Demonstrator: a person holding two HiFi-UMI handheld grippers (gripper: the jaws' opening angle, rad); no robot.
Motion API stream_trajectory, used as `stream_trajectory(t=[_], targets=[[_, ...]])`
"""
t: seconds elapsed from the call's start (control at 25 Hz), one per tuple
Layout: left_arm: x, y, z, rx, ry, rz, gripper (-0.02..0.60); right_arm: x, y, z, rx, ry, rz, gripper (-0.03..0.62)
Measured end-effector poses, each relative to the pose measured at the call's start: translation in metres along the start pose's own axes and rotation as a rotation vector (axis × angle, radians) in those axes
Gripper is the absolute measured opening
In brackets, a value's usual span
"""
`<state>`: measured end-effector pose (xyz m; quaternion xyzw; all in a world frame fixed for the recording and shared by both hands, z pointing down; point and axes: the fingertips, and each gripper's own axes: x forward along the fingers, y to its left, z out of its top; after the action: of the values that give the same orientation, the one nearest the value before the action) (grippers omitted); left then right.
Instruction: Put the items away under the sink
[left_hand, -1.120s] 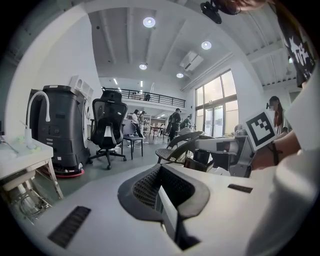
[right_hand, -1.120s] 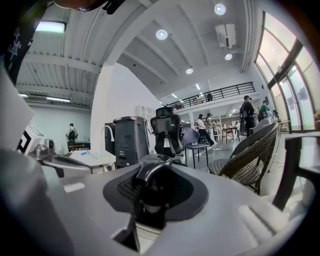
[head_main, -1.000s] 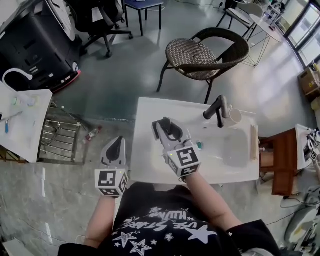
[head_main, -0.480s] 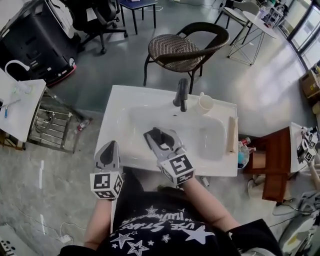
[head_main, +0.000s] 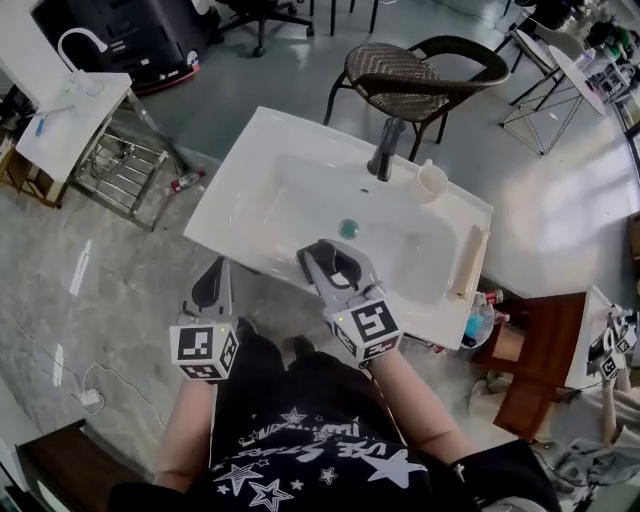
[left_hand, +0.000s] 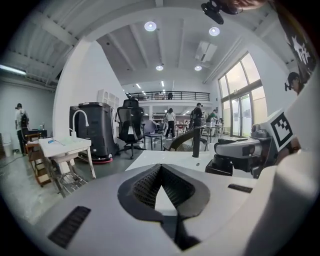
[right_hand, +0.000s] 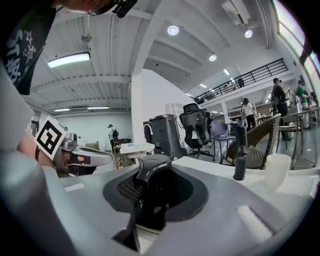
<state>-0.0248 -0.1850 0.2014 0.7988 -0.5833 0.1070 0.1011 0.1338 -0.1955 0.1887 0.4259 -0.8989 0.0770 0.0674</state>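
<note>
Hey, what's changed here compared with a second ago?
Both grippers swung along the front edge of the sink: the right gripper from its left end to mid-basin, the left gripper to its left corner. Unchanged: right gripper shut on a dark object, left gripper shut, empty.

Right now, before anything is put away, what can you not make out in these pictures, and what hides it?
1. The space under the sink: head view, the basin itself covers it; neither gripper view shows it.
2. The dark object in the right gripper: right gripper view, only a black shape, so its kind is unclear.
3. The bottles beside the sink: head view, partly behind its rim, labels too small.
</note>
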Motion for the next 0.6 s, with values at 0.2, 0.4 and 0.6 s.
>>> stream_trajectory(t=[0.2, 0.4, 0.6], targets=[[-0.043, 0.018, -0.023, -0.008, 0.019, 0.083, 0.009, 0.013, 0.042, -0.004, -0.01, -0.001, 0.113, 0.092], [-0.083, 0.041, -0.046, -0.063, 0.012, 0.161, 0.008, 0.024, 0.095, -0.016, -0.019, 0.02, 0.21, 0.092], [-0.139, 0.054, -0.08, -0.112, 0.016, 0.209, 0.008, 0.022, 0.155, -0.039, -0.037, 0.069, 0.276, 0.092]])
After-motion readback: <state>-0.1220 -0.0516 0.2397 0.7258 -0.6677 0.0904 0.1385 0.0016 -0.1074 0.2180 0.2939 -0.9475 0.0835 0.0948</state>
